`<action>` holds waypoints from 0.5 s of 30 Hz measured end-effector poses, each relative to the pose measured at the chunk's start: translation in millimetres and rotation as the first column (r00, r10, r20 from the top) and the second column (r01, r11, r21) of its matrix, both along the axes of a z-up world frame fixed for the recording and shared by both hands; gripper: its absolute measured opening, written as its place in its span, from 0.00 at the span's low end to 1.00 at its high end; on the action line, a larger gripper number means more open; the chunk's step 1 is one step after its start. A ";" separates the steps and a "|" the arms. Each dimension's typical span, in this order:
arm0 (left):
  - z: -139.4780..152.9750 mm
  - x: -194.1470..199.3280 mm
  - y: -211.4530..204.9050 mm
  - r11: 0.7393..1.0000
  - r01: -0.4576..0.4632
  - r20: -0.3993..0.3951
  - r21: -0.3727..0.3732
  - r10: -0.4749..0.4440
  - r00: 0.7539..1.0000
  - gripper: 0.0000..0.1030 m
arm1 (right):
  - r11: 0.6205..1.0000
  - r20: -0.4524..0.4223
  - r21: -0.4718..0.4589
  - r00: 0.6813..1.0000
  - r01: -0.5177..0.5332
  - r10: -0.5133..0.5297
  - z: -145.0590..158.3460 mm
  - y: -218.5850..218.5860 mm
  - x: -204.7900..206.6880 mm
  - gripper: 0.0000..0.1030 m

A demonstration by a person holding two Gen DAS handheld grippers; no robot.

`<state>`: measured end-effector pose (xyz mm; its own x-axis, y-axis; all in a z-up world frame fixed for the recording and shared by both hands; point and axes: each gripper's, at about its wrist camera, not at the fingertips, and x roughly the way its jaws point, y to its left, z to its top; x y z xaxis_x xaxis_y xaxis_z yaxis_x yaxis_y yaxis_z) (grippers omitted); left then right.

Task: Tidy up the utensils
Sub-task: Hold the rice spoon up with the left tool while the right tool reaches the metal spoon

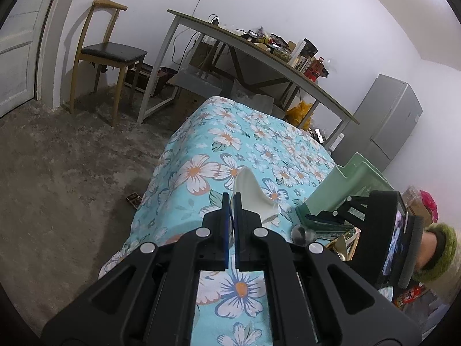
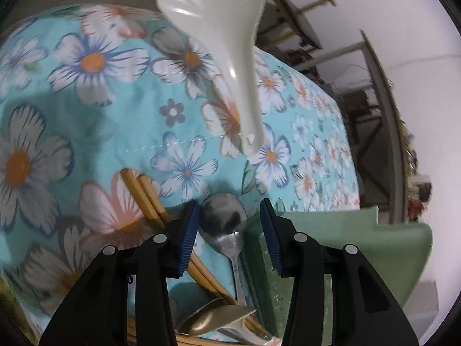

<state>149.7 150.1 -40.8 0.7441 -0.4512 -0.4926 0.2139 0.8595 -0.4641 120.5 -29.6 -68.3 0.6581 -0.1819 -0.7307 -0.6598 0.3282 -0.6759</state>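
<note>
the left gripper [image 1: 229, 201] is clamped on the white ceramic spoon [image 2: 219, 28], while the right gripper [image 2: 229, 210], jaws apart, straddles the steel spoon [image 2: 223, 219] lying beside the green bin [image 2: 360, 230], so it should centre before squeezing.

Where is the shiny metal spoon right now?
In the right wrist view, the metal spoon lies on the flowered cloth, between the wooden chopsticks and the green basket.

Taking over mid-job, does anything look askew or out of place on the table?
The utensils lie in a loose crisscrossed heap: wooden chopsticks and a steel spoon overlap beside the green basket, not in it. The left gripper holds a white ceramic spoon aloft. Nothing looks spilled or broken.
</note>
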 end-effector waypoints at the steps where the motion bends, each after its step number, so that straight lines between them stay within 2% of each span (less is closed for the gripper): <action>1: -1.0 1.1 -0.5 1.000 0.001 -0.001 -0.003 -0.001 1.000 0.02 | 1.000 0.036 -0.010 0.999 0.015 -0.015 -1.8 2.0 -4.3 0.41; 3: -2.2 1.6 -1.7 1.000 0.003 0.000 -0.006 -0.003 1.000 0.02 | 0.999 0.101 -0.041 0.995 0.021 -0.016 -6.1 5.6 -13.3 0.33; 7: -4.2 2.7 -1.5 1.000 0.003 0.000 -0.009 -0.003 1.000 0.02 | 0.994 0.193 -0.108 0.981 0.024 -0.002 -15.5 14.2 -25.9 0.28; 11: -5.0 2.5 -1.3 1.000 0.001 0.001 -0.010 -0.001 1.000 0.02 | 0.991 0.208 -0.118 0.978 0.057 -0.032 -19.1 18.5 -20.6 0.25; 15: -5.6 2.6 -1.0 1.000 0.000 -0.001 -0.012 0.000 1.000 0.02 | 0.990 0.187 -0.116 0.980 0.084 -0.061 -20.1 21.1 -10.7 0.25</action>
